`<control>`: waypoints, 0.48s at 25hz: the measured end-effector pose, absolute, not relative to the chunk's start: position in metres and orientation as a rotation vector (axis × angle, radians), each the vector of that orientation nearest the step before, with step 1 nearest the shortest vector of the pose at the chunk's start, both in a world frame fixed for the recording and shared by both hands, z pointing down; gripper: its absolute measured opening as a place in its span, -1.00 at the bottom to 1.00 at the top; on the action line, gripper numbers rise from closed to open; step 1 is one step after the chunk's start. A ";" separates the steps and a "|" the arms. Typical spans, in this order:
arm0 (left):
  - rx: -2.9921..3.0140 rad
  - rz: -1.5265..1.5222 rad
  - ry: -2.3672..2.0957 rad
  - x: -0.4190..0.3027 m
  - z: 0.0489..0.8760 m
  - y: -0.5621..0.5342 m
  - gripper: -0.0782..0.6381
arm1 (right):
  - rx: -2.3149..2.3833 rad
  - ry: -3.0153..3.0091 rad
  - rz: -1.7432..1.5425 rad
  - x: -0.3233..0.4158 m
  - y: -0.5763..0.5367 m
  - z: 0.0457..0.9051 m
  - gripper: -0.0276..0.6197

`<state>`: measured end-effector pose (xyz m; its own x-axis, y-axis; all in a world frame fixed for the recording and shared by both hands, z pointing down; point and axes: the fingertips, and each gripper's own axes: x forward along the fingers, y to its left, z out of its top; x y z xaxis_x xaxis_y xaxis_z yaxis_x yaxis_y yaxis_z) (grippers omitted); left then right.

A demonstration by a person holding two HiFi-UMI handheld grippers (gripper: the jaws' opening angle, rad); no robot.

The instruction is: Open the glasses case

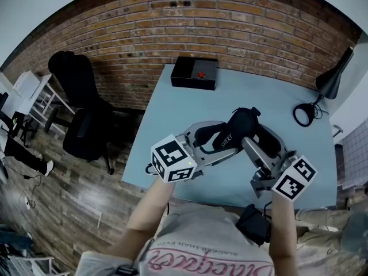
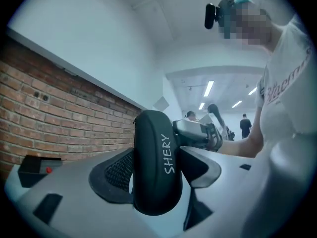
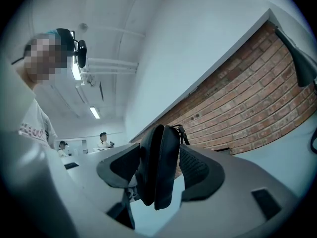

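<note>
Evidently the opening itself had not begun: the glasses case (image 1: 238, 125) hung shut above the near part of the table (image 1: 184, 91), carried between the two tools. The left gripper (image 2: 157, 171) clamped its broad lettered shell, and the right gripper (image 3: 158, 170) pinched it edge-on, a pad on each side of the seam (image 3: 161, 143). Next, I judged, one tool would have to let go and work the closure while the other held one half firm.
</note>
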<state>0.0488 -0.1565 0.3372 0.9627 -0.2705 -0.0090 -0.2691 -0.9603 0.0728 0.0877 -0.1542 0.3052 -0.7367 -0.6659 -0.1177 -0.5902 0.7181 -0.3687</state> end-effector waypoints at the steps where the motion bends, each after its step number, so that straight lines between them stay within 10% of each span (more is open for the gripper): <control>1: 3.020 -0.074 -0.369 0.046 0.335 -0.154 0.05 | -0.965 2.687 -0.462 0.088 -0.152 0.304 -0.16; 12: 2.701 -0.514 -0.073 0.020 0.309 -0.147 -0.02 | -0.723 2.554 -0.573 0.094 -0.143 0.292 -0.16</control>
<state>0.0196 -0.1473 0.3088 0.9313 -0.1215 -0.3433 0.0211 -0.9231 0.3840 0.0940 -0.1426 0.2921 -0.7750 -0.5656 -0.2820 -0.3910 0.7796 -0.4892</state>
